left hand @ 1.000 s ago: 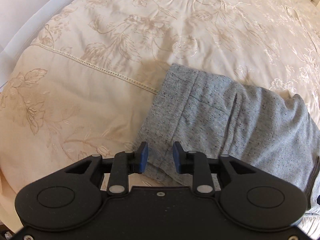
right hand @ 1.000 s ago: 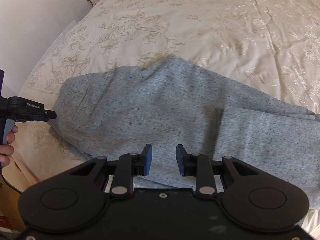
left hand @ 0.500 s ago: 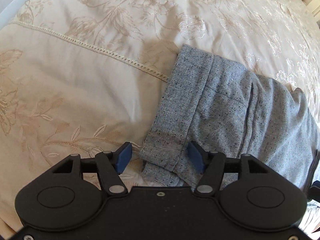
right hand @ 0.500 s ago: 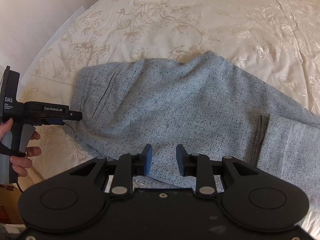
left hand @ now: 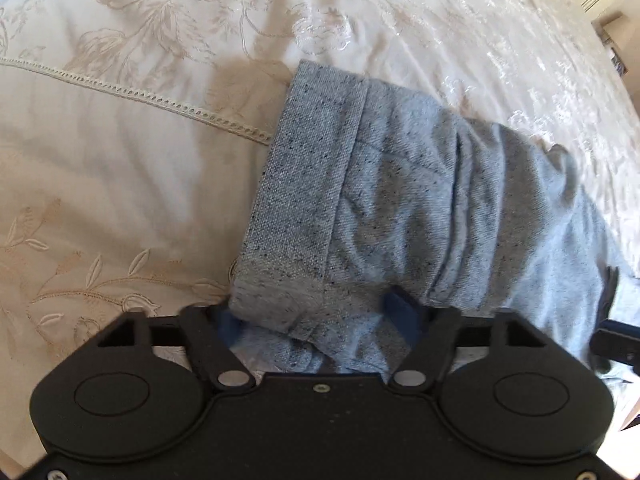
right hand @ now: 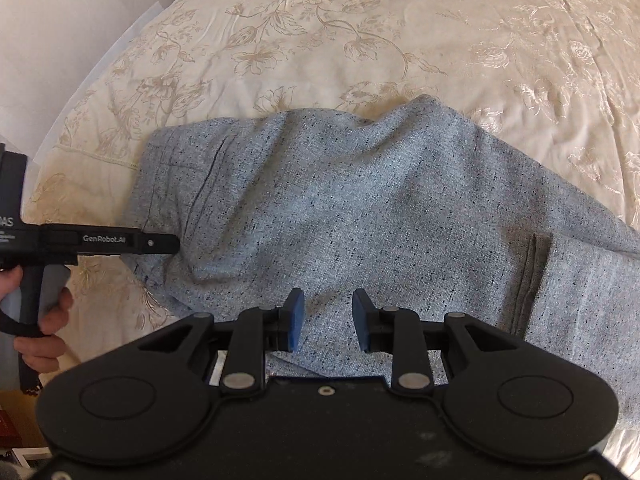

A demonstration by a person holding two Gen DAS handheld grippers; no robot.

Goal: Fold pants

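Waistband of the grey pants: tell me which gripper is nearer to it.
Left. The left gripper has its open fingers straddling the near corner of the waistband. The right gripper is open over the pants further along, toward the legs, away from that band.

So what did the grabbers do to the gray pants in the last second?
The left hand-held gripper opened wide and moved in until its fingers straddled the pants at the waistband corner. The right hand-held gripper stayed open above the pants, holding nothing. The pants stayed on the bedspread.
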